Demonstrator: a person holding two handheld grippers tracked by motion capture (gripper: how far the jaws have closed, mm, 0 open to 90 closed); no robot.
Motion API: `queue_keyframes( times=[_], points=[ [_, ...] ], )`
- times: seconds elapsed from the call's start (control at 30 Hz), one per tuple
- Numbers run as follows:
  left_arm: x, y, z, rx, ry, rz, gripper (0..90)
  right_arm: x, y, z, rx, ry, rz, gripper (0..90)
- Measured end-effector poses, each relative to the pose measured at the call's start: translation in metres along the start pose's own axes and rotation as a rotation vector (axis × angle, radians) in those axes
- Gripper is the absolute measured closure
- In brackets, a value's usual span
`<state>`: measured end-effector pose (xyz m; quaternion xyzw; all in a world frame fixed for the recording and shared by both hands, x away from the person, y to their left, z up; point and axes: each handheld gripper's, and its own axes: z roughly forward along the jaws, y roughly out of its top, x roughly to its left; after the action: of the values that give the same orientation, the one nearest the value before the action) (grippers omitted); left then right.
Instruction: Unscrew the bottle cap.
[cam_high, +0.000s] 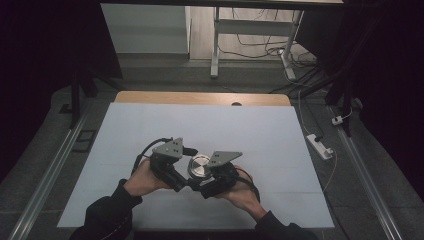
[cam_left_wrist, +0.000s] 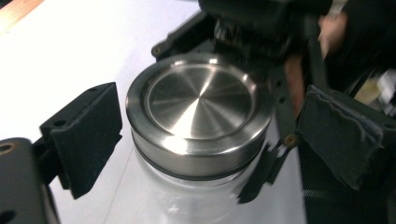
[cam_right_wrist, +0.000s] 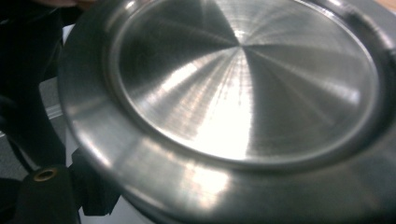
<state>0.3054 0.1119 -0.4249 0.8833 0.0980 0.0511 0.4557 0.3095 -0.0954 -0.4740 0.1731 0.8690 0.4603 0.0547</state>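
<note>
1. Glass jar (cam_left_wrist: 187, 200) with brushed steel lid (cam_left_wrist: 201, 109) standing near the front middle of the white table (cam_high: 150, 130).
2. Right gripper (cam_high: 202, 184) clamped low on the jar, lid looming close in its view (cam_right_wrist: 243, 93).
3. Left gripper (cam_left_wrist: 210, 144) parted around the lid, pads (cam_left_wrist: 88, 135) clear of the rim.
4. Risk: closing off-centre, slipping on smooth steel, tilting the jar against the right grip.
</note>
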Motion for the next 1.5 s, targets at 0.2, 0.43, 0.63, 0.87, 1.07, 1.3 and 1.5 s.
queue_keyframes(
  times=[0.2, 0.43, 0.63, 0.87, 1.07, 1.3, 1.5],
  points=[
    [-0.003, -0.004, 0.012, 0.059, 0.01, 0.046, 15.8, 0.006, 0.001, 0.003, 0.01, 0.022, -0.025, 14.9],
    [0.0, -0.004, 0.006, -0.031, 0.027, -0.001, 19.0, 0.004, -0.001, 0.005, 0.022, 0.016, -0.028, 14.9],
    [-0.001, 0.0, -0.002, -0.062, 0.044, -0.014, 19.1, 0.003, -0.001, 0.004, 0.016, 0.01, -0.025, 14.9],
    [0.002, -0.001, -0.01, -0.077, 0.057, -0.045, 19.2, 0.001, -0.001, 0.002, 0.011, 0.0, -0.018, 14.9],
    [0.003, -0.002, -0.013, -0.08, 0.052, -0.067, 19.2, -0.001, -0.001, 0.001, 0.012, -0.009, -0.018, 14.9],
    [-0.001, 0.0, -0.021, -0.086, 0.049, -0.065, 19.3, -0.005, -0.002, -0.002, 0.007, -0.025, -0.009, 14.9],
    [-0.006, -0.001, -0.026, -0.079, 0.056, -0.06, 19.3, -0.007, -0.002, -0.004, 0.004, -0.038, -0.01, 14.9]
  ],
)
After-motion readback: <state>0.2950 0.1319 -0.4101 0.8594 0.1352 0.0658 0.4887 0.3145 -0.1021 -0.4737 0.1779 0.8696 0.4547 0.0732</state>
